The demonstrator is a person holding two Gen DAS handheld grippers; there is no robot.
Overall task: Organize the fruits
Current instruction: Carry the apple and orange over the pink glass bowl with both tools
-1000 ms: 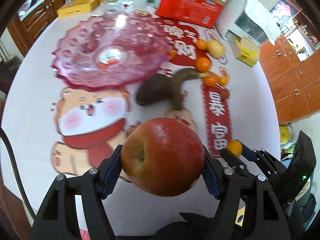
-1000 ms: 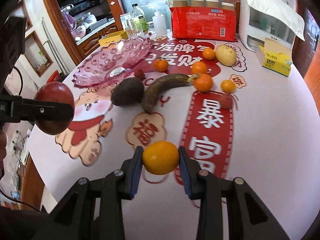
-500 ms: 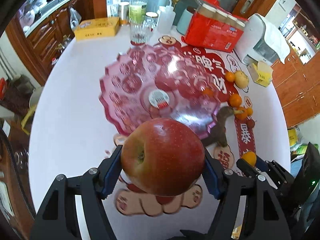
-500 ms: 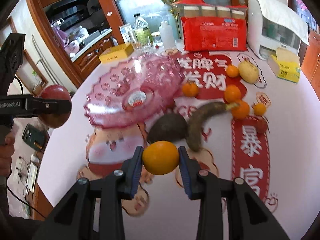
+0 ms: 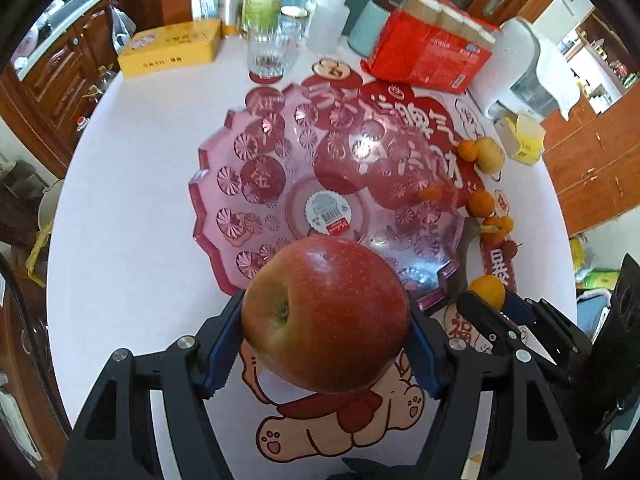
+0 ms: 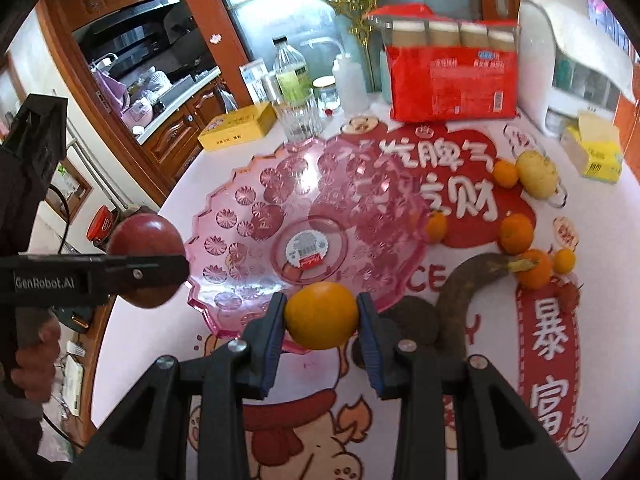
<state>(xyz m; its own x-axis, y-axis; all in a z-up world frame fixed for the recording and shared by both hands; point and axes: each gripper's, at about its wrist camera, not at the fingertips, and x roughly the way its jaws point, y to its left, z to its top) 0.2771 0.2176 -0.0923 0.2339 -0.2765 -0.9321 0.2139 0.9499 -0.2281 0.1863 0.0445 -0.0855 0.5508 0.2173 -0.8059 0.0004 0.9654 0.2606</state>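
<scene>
Left gripper point(image 5: 326, 320) pinches a red apple point(image 5: 325, 314) between its blue pads, held above the surface with the pink glass plate point(image 5: 224, 216) lying straight ahead, its near rim just beyond the fruit. Seen from the right wrist, the right gripper point(image 6: 322, 320) clamps an orange point(image 6: 322, 316) at the plate's near rim, closer to the centre than the apple out at the left edge.

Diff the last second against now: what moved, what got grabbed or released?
Both grippers advanced toward the pink plate, which now sits just beyond each held fruit. Nothing grabbed or released: left gripper stays shut on the apple, right gripper on the orange. Fruit on the table unmoved; plate still empty.
</scene>
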